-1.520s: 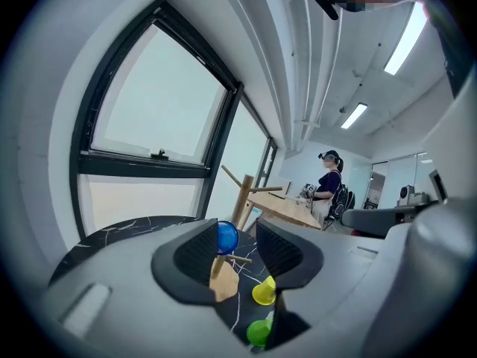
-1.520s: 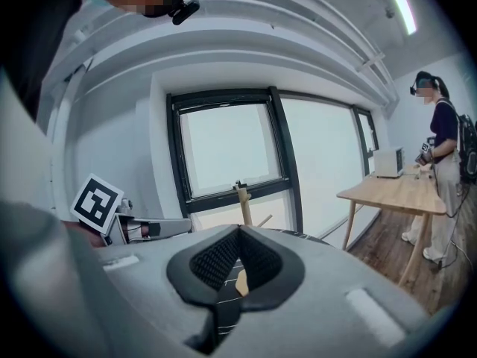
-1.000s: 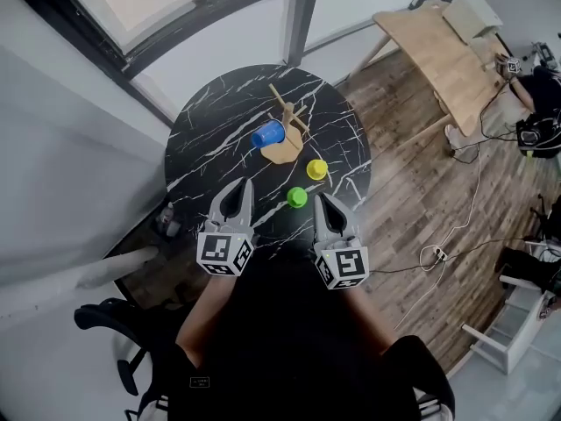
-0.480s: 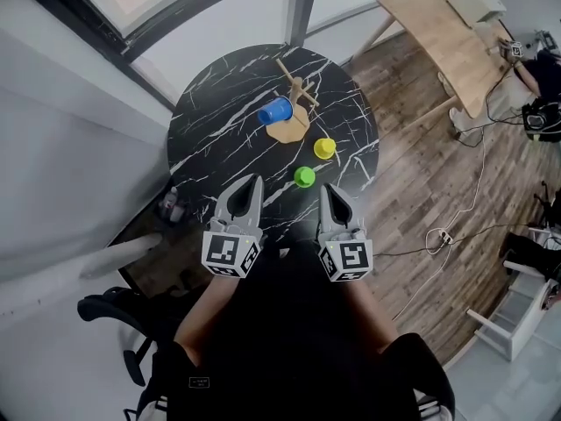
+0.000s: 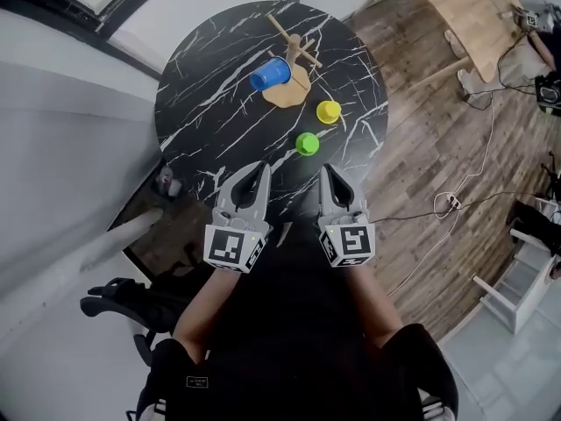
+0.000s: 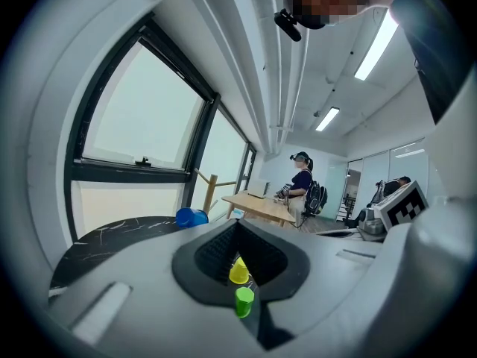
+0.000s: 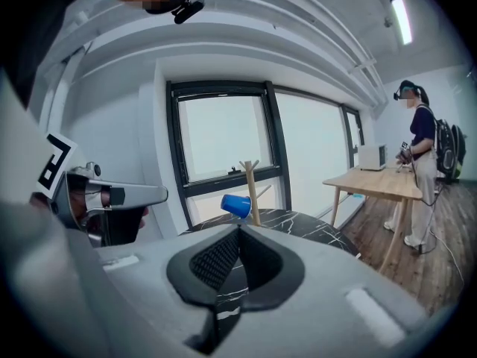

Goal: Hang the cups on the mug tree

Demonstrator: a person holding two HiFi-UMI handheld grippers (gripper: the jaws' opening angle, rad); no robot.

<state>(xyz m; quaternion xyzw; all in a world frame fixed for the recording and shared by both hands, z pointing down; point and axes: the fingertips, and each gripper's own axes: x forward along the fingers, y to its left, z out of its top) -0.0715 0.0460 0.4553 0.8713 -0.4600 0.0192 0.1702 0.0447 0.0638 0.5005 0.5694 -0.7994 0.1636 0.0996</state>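
Note:
A wooden mug tree [image 5: 294,60] stands at the far side of the round black marble table [image 5: 210,121], with a blue cup [image 5: 270,74] hanging on a peg. The blue cup [image 7: 238,205] on the tree [image 7: 252,191] also shows in the right gripper view. A yellow cup [image 5: 329,110] and a green cup [image 5: 307,143] stand upside down on the table. The left gripper view catches the green cup [image 6: 244,301] and the yellow cup [image 6: 238,271] through its jaws. My left gripper [image 5: 263,170] and right gripper [image 5: 326,173] hover shut and empty at the table's near edge.
A wooden table [image 5: 460,7] stands at the back right, with a person [image 7: 425,162] next to it. Cables [image 5: 451,202] lie on the wood floor to the right. A black chair [image 5: 118,305] sits at my lower left, below a window wall.
Both grippers have drawn back toward the table's near edge and sunk a little. The view has shifted, so the table and cups sit higher in the picture.

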